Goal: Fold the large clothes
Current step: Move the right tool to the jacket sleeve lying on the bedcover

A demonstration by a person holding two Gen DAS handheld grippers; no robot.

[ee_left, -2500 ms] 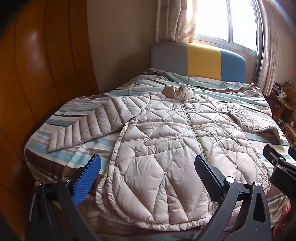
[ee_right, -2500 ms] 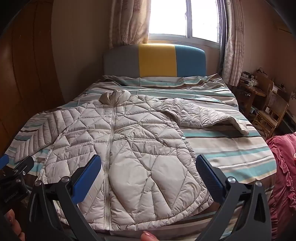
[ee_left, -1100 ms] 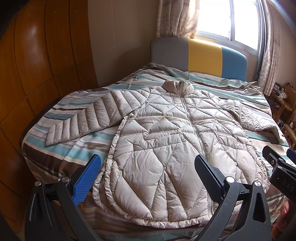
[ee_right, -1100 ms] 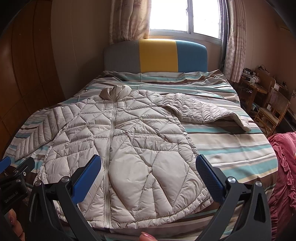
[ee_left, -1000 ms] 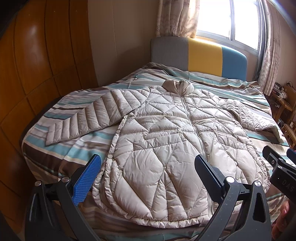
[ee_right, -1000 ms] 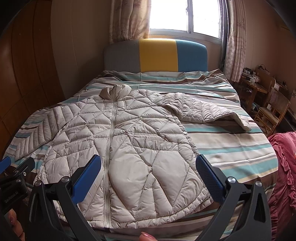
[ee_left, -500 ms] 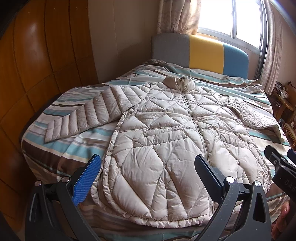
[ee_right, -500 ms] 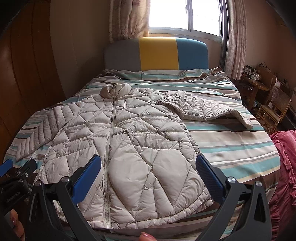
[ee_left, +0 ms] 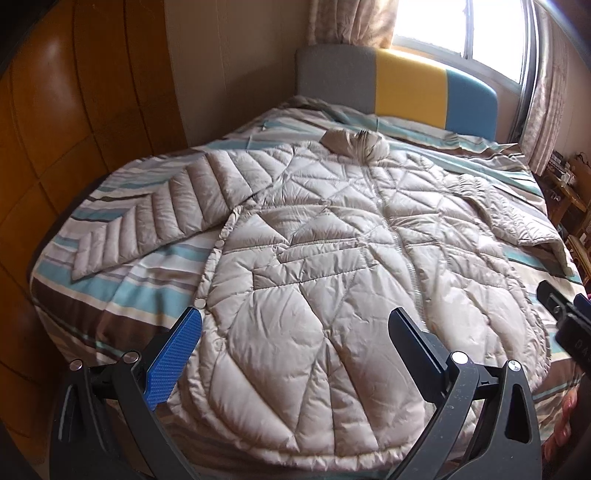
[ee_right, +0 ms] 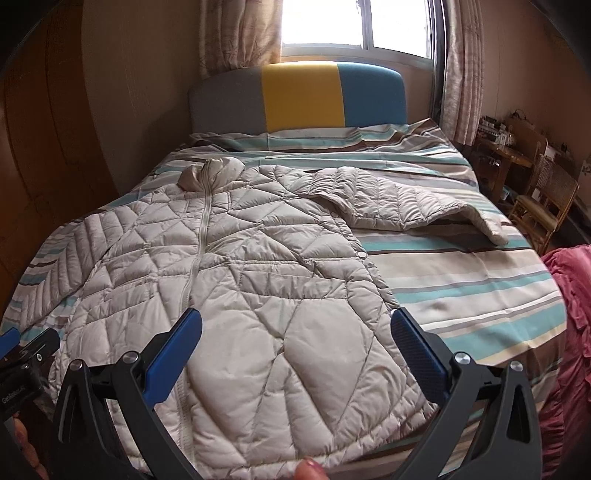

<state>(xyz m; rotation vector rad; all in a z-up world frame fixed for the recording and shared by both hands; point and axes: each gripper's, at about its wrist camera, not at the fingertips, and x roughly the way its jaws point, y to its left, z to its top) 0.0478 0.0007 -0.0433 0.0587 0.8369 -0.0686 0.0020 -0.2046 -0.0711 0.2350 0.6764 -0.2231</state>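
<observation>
On the striped bed (ee_left: pixel 122 295) a jacket (ee_left: pixel 314 277) lies flat ahead of both tongs, left (ee_left: pixel 295 350) and right (ee_right: pixel 295 350), wide open and empty. Folding hasn't begun; next, probably grip a sleeve (ee_right: pixel 399 203).

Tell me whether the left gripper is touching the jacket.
Cannot tell. In the left wrist view the left gripper, fingers wide open, overlaps the beige jacket near its hem, but neither view plainly shows contact or a gap.

a home bedroom: ahead of the right gripper (ee_right: pixel 293 345) lies a bed (ee_right: pixel 461 280) with striped bedding, a grey, yellow and blue headboard (ee_right: pixel 299 98) beyond it, a curtained window (ee_right: pixel 354 26) behind, wooden chair (ee_right: pixel 543 201) off to its right.
</observation>
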